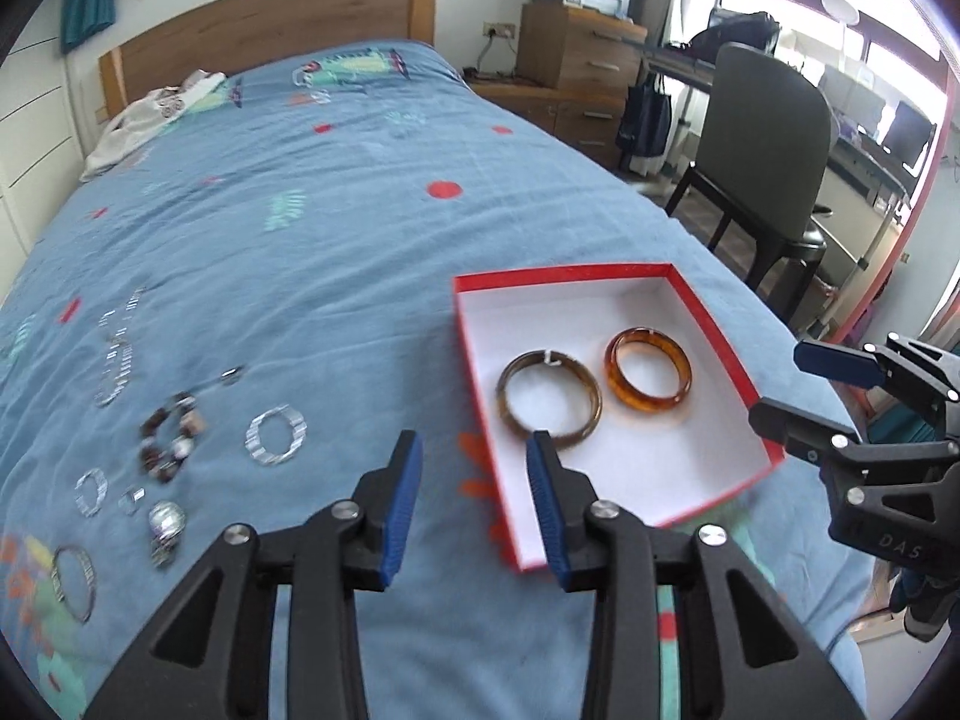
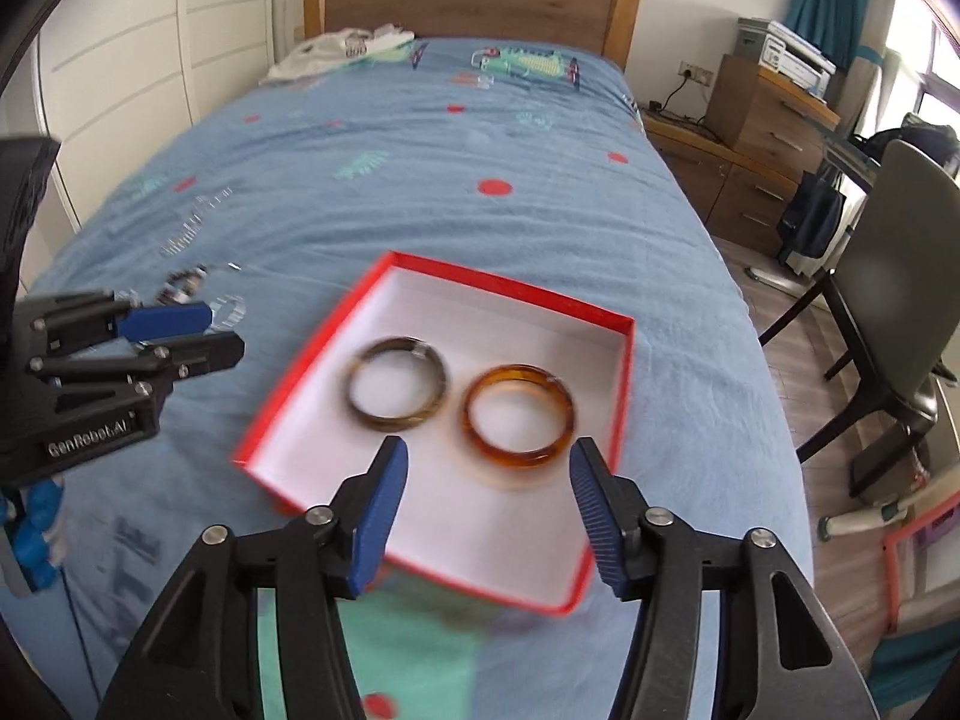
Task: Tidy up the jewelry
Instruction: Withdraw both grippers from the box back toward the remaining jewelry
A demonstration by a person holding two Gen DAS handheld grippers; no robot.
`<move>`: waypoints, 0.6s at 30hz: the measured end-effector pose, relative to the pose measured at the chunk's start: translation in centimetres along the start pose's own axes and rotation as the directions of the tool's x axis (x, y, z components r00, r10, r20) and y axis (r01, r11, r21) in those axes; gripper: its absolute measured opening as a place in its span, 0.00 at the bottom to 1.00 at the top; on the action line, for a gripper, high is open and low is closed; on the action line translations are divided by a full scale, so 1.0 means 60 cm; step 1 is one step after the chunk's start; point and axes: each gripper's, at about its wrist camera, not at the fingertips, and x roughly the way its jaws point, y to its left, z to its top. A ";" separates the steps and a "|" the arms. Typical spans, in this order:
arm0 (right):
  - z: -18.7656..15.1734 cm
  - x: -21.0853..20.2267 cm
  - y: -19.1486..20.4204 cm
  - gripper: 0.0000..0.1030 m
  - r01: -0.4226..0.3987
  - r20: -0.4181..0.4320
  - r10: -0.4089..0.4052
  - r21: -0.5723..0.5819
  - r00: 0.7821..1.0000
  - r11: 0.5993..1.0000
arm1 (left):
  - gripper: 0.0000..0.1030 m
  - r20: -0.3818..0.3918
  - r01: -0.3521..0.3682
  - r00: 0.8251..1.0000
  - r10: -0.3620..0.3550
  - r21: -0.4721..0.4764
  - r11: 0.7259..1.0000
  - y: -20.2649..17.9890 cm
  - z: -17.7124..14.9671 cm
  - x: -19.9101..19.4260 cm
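Bangles: dark brown bangle (image 1: 549, 399) and amber bangle (image 1: 648, 373) lie flat, side by side, inside red box (image 1: 600, 271) on blue bedspread (image 1: 336, 228).
Loose jewelry remains left of box: beaded bracelet (image 1: 170, 441), clear crystal bracelet (image 1: 276, 435), silver ring (image 1: 167, 519), metal bangle (image 1: 73, 582).
Left gripper (image 1: 474, 504): jaws about half open, nothing between pads, over box's near-left edge.
Right gripper (image 2: 489, 510): half open, empty, above box, amber bangle just ahead.
Judgement: left hand nearer loose pile; next pick lies to its left.
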 end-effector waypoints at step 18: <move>-0.043 -0.159 0.230 0.66 -0.074 0.090 0.077 -0.036 0.993 0.997 | 0.36 0.056 -0.180 0.980 0.193 -0.177 0.968 0.190 -0.162 -0.242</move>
